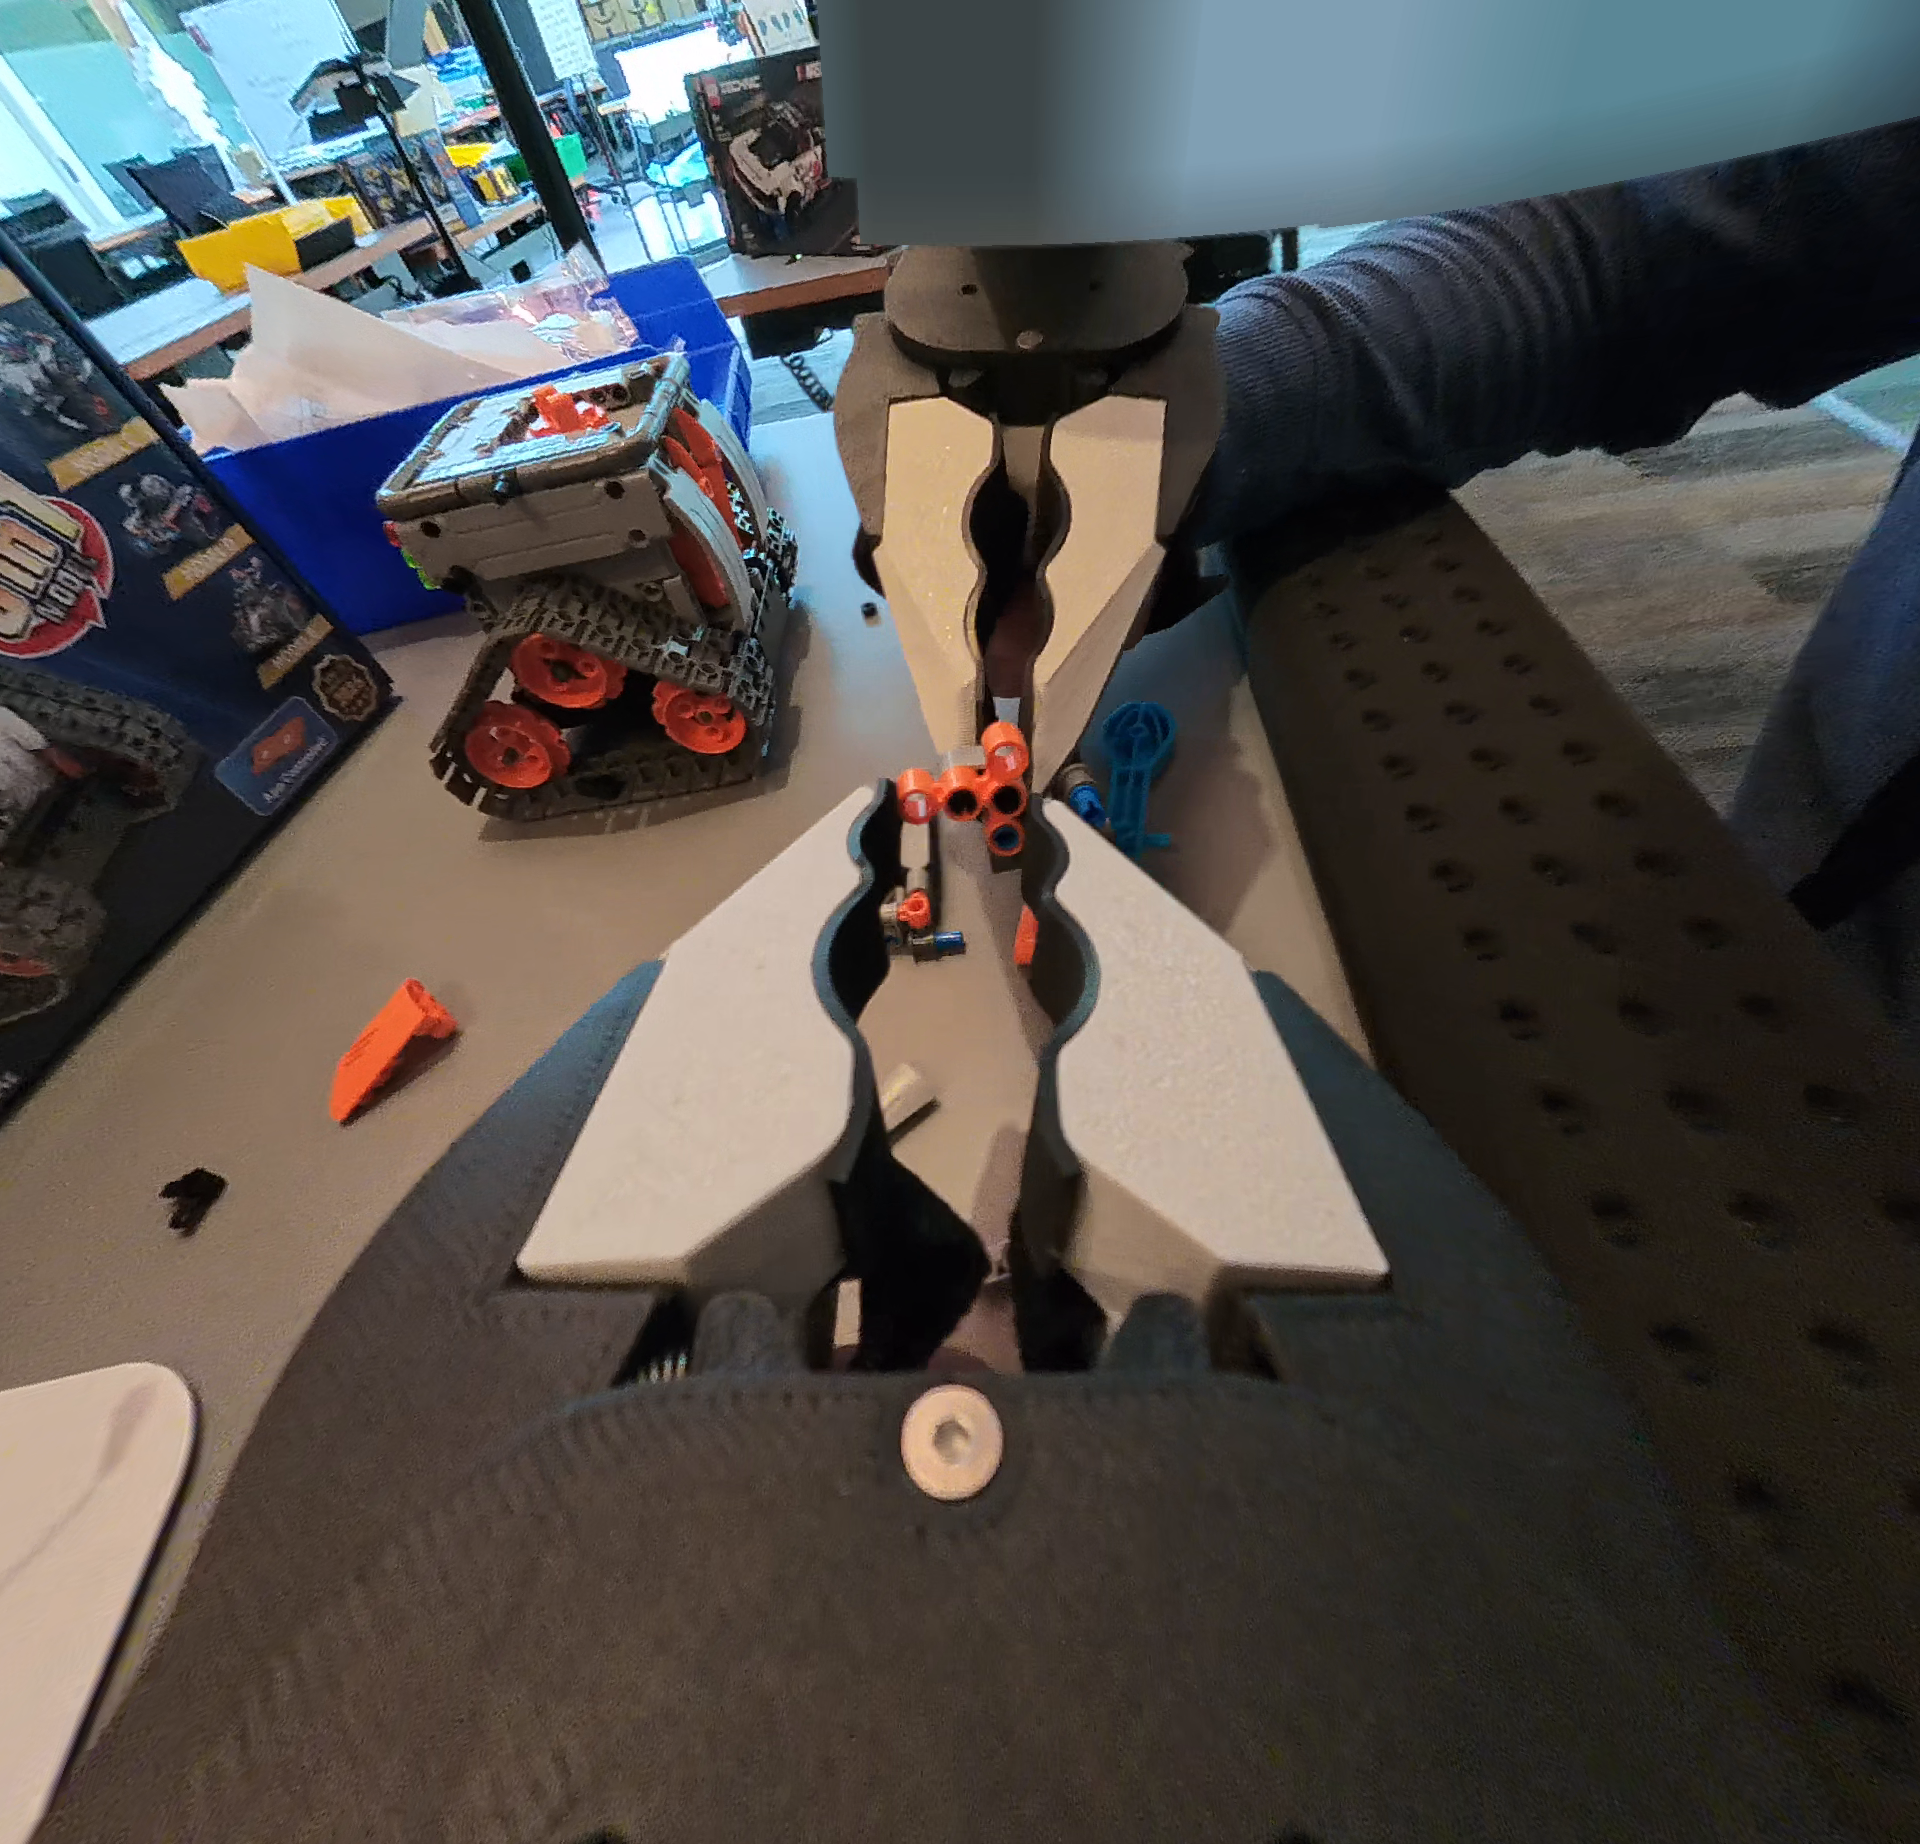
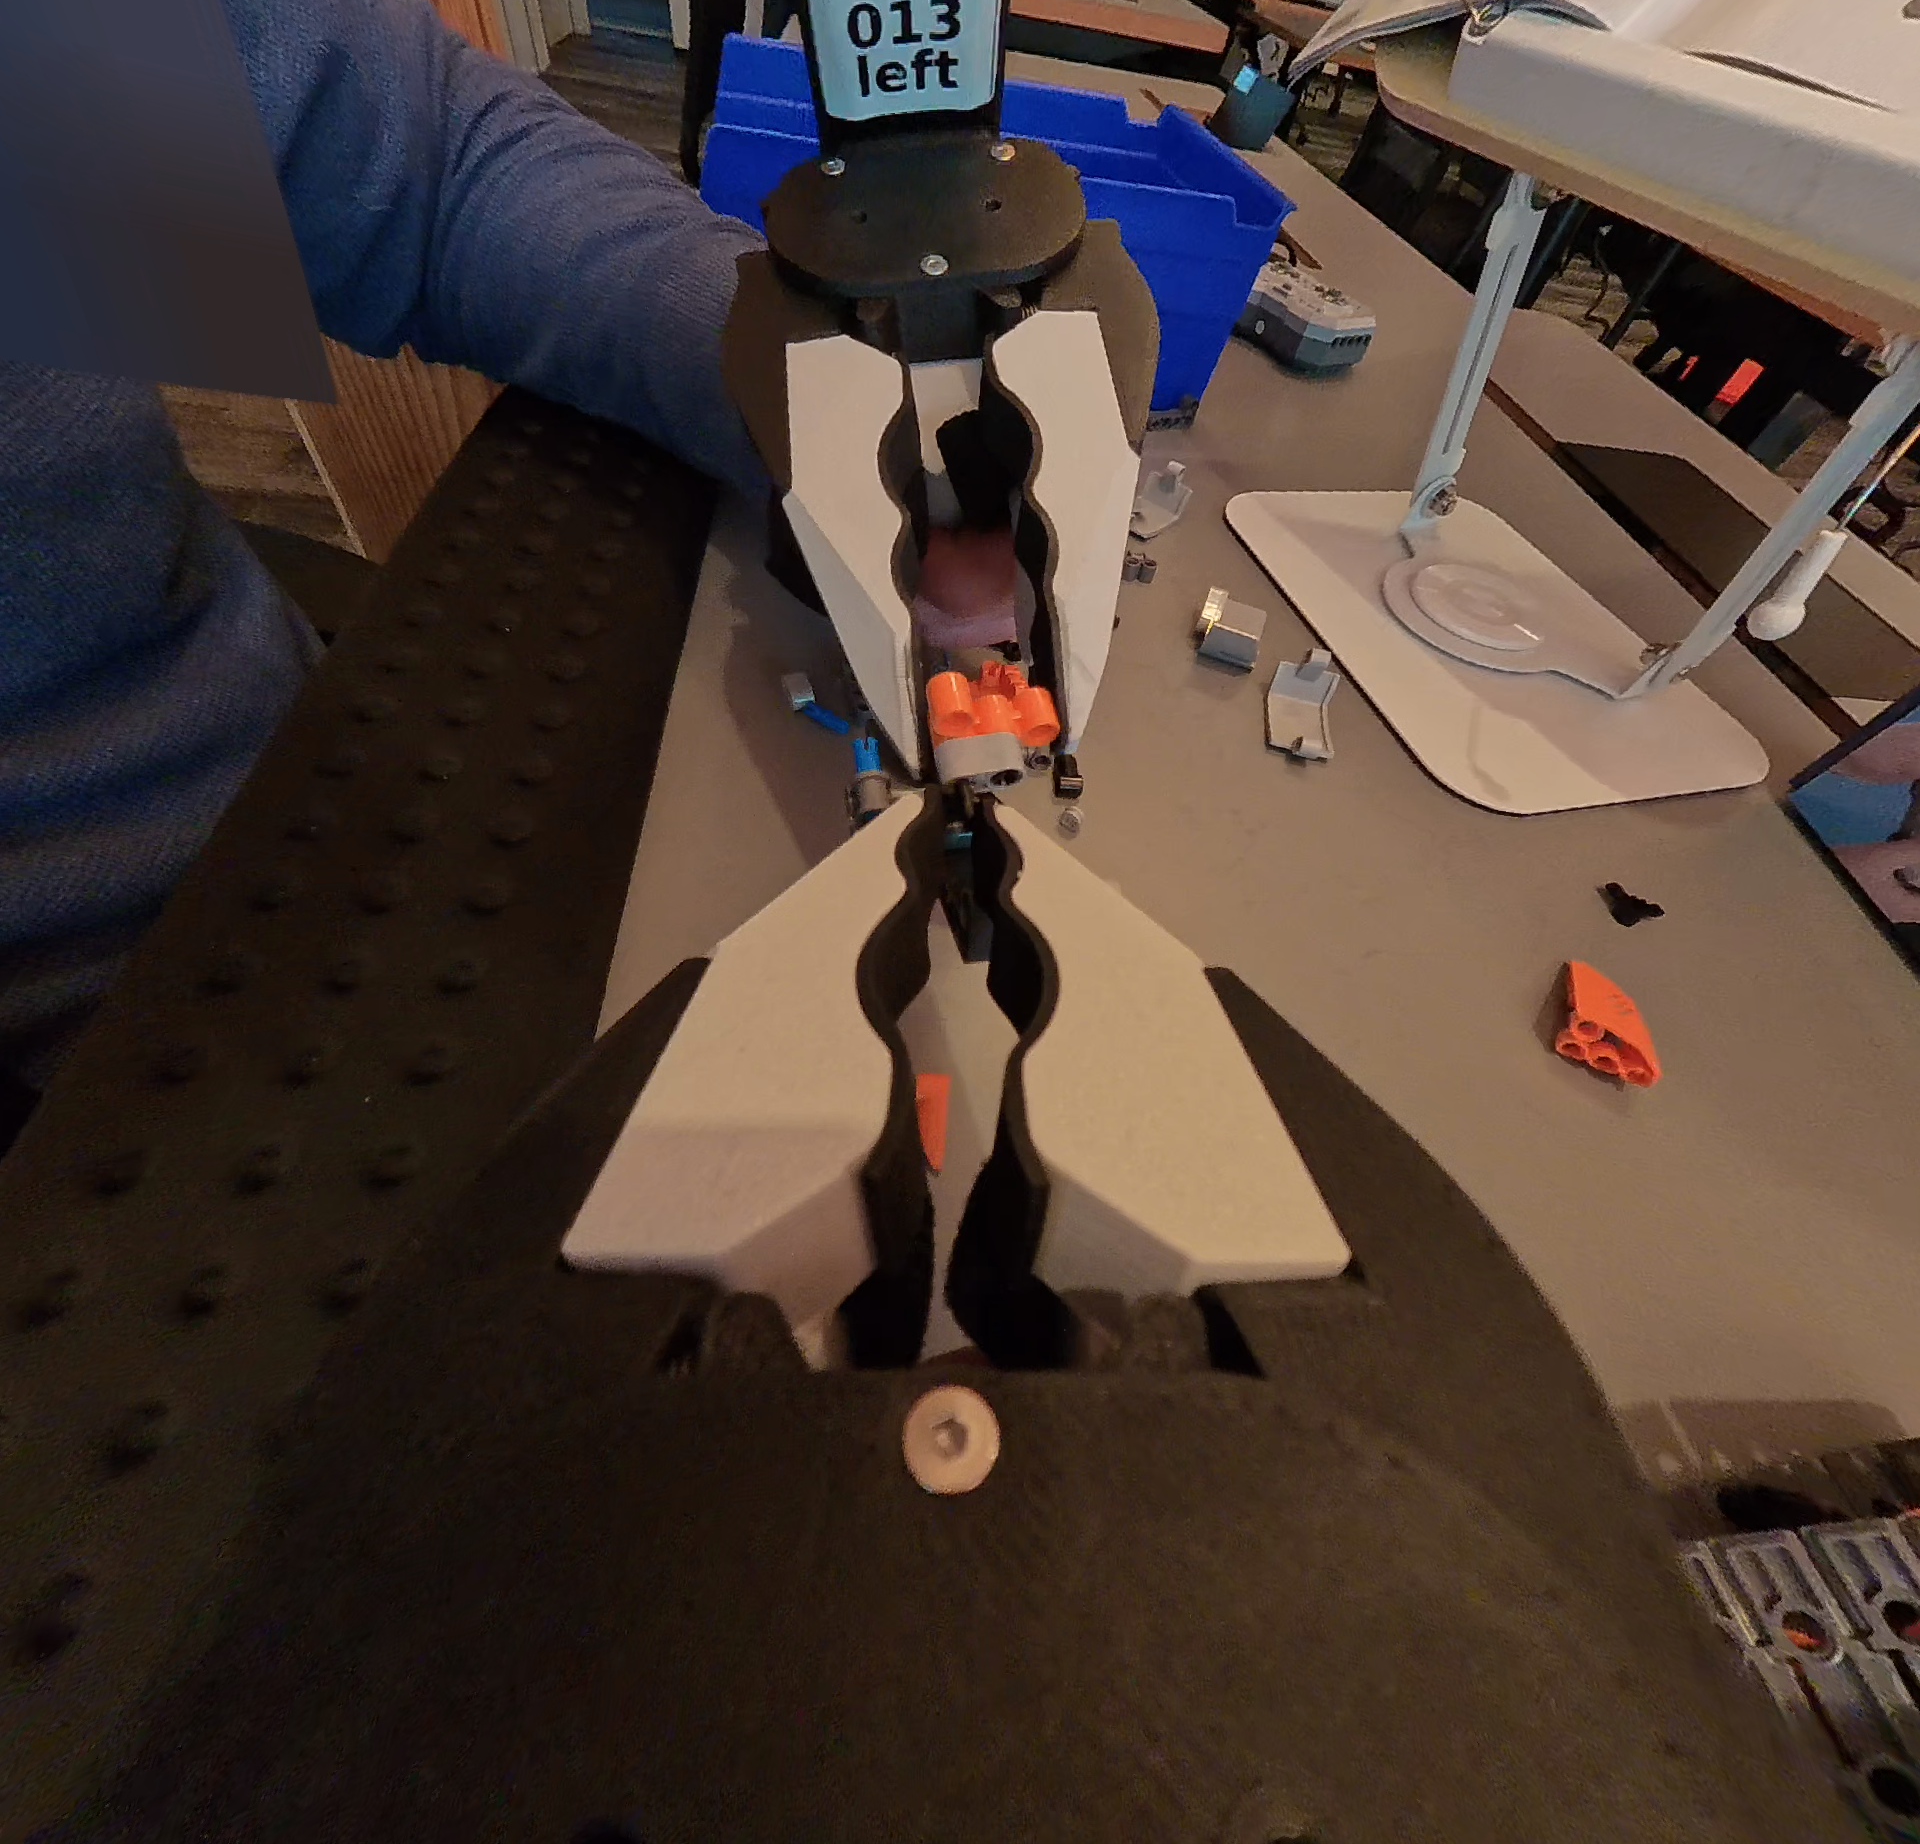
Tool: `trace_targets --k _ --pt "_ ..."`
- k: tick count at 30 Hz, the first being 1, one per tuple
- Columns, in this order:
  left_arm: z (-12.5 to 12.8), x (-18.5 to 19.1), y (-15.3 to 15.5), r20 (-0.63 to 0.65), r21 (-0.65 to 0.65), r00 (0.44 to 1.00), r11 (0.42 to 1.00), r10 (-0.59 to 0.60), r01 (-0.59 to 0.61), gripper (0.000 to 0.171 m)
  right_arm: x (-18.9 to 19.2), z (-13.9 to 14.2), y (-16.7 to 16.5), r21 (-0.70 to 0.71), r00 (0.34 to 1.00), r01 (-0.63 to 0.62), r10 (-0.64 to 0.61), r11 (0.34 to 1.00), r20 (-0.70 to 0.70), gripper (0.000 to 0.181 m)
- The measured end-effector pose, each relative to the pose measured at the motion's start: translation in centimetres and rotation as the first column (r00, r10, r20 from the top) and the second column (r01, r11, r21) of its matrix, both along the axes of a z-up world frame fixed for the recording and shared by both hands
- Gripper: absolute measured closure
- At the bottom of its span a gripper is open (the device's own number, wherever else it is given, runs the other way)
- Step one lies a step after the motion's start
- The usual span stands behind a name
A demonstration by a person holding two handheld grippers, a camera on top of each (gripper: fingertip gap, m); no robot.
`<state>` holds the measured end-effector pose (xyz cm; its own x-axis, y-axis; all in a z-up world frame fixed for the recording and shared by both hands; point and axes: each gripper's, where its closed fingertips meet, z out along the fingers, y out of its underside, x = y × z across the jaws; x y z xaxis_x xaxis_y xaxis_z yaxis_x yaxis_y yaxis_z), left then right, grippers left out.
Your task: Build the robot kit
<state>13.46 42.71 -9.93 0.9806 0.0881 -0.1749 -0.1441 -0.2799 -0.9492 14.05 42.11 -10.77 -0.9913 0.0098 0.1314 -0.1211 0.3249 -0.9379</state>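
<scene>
My left gripper is shut on a small assembly of orange connectors on a grey block, held above the grey table. My right gripper comes in from the far side, tip to tip with the left, and touches the assembly. In the right wrist view my right gripper is nearly closed on a thin dark part with a blue pin, just under the orange and grey assembly that sits in the left gripper. Loose pins lie on the table below.
A tracked grey and orange model stands at the left before a blue bin and a printed box. An orange panel and a blue tool lie loose. A black perforated chair back borders the table. A white book stand and grey parts also show. Left and right tips are no more than a few centimetres apart.
</scene>
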Motion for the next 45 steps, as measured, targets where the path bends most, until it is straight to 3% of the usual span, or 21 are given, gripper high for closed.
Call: trace_targets --k 6,9,12,18,21,23,27,37,45 --pt "0.6 -0.2 -0.4 0.081 0.054 0.997 0.999 -0.007 0.002 0.151 0.3 0.3 0.3 -0.025 1.0 -0.016 0.017 1.0 0.012 0.181" --pt "3.1 -2.0 -2.9 0.159 0.178 0.987 0.982 0.026 -0.055 0.151 -0.8 0.7 1.6 -0.066 0.998 0.038 -0.036 0.997 0.044 0.181" --pt "2.4 -1.1 -1.8 0.112 0.129 0.994 0.991 0.011 -0.026 0.151 -0.2 0.0 0.4 0.007 1.0 -0.009 0.009 1.0 -0.001 0.181" --pt "2.2 -1.3 -1.8 0.128 0.119 0.992 0.993 -0.012 -0.004 0.15 -0.5 1.6 0.9 -0.063 1.0 0.016 -0.017 0.998 -0.009 0.172" --pt "1.6 -1.3 -1.6 0.139 0.1 0.99 0.995 -0.016 0.002 0.15 -0.8 3.2 1.2 -0.121 0.999 0.039 -0.043 0.992 -0.029 0.177" --pt "1.7 -1.1 -1.2 0.155 0.112 0.988 0.994 -0.028 0.011 0.15 -1.3 3.9 1.3 -0.148 0.998 0.061 -0.063 0.987 -0.007 0.177" --pt "2.2 -0.9 -0.5 0.143 0.134 0.989 0.991 -0.033 0.013 0.15 -1.1 2.4 0.1 -0.075 0.998 0.059 -0.057 0.995 0.033 0.166" --pt "3.1 -0.6 -0.2 0.162 0.211 0.985 0.977 -0.051 0.016 0.151 -0.8 3.2 -0.5 -0.181 0.984 0.033 0.0 0.983 0.179 0.17" --pt "3.9 -0.2 -0.1 0.168 0.256 0.983 0.966 -0.069 0.024 0.151 -0.3 3.8 -0.5 -0.211 0.989 0.006 0.024 0.977 0.144 0.176"
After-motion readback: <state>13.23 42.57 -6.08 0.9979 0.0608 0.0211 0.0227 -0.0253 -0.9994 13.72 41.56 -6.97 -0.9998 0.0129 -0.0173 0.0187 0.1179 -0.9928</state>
